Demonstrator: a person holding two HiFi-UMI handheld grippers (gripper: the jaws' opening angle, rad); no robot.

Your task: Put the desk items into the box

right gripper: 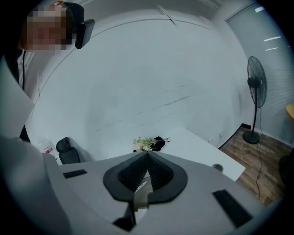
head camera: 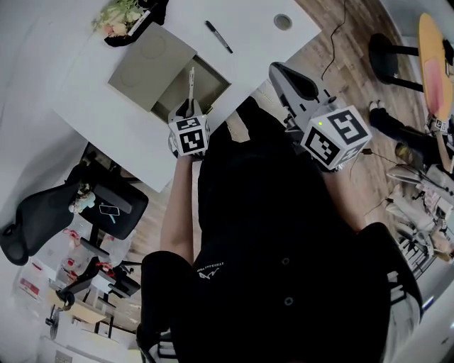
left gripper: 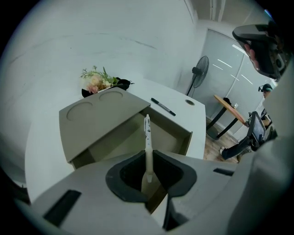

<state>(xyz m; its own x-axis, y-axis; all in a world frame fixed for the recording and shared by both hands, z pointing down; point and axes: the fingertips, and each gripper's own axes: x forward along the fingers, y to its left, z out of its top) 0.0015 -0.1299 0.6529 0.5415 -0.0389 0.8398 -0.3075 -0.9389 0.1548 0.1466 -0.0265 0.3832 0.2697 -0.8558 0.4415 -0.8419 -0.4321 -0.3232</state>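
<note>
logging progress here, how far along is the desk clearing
Nothing shows inside the open box yet. In hand: the left gripper is shut on a white pen over the box. Left: the black pen lying on the desk. The right gripper is shut and empty.

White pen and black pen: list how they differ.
The white pen is pale; the black pen is dark. The white pen is clamped in the left hand-held gripper, pointing toward the open box; the black pen lies flat on the desk. Both are slim pens.
</note>
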